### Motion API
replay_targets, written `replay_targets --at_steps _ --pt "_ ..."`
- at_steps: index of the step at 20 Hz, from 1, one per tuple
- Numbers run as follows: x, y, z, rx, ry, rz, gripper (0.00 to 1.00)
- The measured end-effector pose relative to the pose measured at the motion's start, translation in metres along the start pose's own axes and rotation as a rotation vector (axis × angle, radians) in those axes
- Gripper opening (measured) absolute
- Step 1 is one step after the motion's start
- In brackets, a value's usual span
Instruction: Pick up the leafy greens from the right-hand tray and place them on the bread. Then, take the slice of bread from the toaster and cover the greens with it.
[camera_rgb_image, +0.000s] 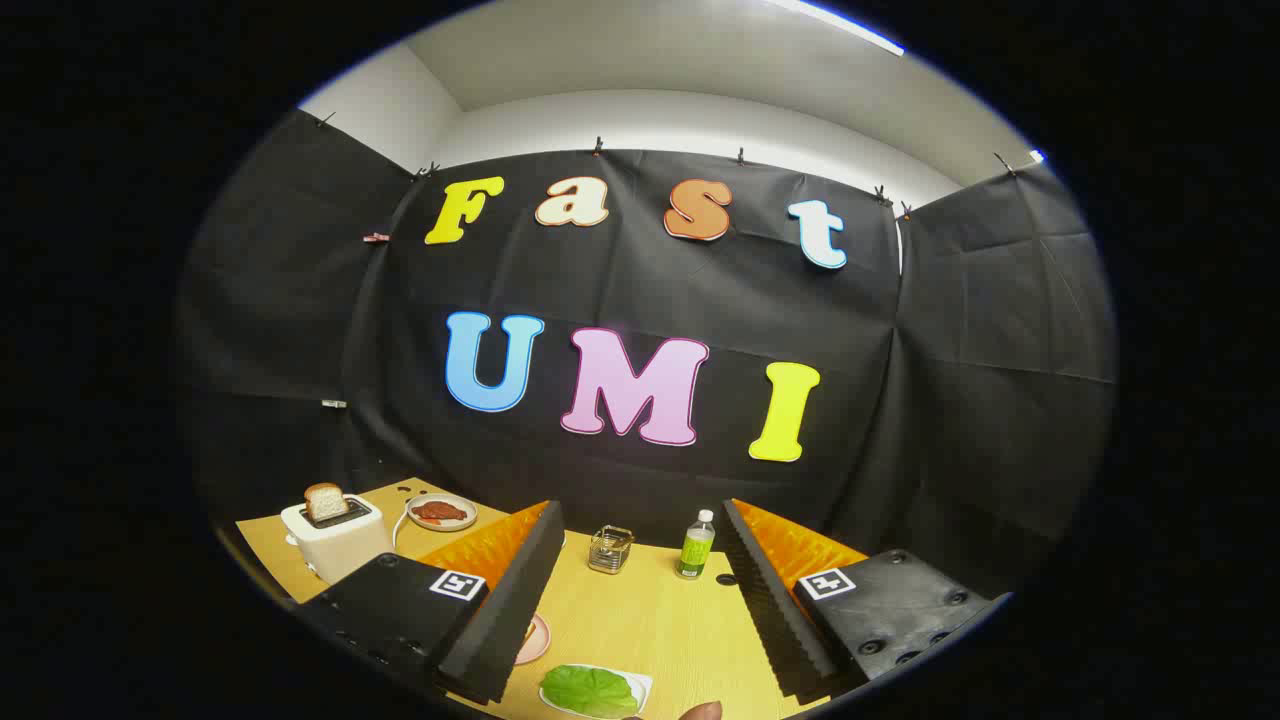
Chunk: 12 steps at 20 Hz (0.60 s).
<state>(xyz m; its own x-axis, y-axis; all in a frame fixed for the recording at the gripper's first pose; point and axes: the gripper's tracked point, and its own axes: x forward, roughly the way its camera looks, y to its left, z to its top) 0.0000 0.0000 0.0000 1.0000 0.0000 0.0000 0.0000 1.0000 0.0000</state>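
The tongs (640, 600) hang above the tabletop (650, 620) with their two fingers (510, 600) spread wide apart and nothing held between them; each finger carries a ridged pad on its inner face and a small square marker on its block. Between the fingers, at their near end, lies a white tray (640, 686) with a leaf of greens (590, 690) on it, and the leaf is flat and untouched. Just beside that tray, close against the left finger, the rim of a pink plate (537, 640) peeks out, and most of it is hidden by the finger, so what it carries cannot be made out. A fingertip of a person (703, 711) shows right next to the tray of greens. Farther out between the fingers stand a small wire holder (610, 549) and a clear bottle with a green label (696, 545), upright and a little apart from each other, with a small dark spot on the wood near the bottle. Beyond the left finger sits a white toaster (335, 540) with a slice of bread (326, 501) standing up out of its slot. Just past the toaster lies a round plate with something reddish on it (441, 512). Behind it all hangs the black cloth wall (300, 330) of the booth.
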Motion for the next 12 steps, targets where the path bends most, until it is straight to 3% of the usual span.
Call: replay_targets --at_steps 12 --pt "0.0005 -0.0041 0.001 -0.006 -0.004 -0.009 0.97"
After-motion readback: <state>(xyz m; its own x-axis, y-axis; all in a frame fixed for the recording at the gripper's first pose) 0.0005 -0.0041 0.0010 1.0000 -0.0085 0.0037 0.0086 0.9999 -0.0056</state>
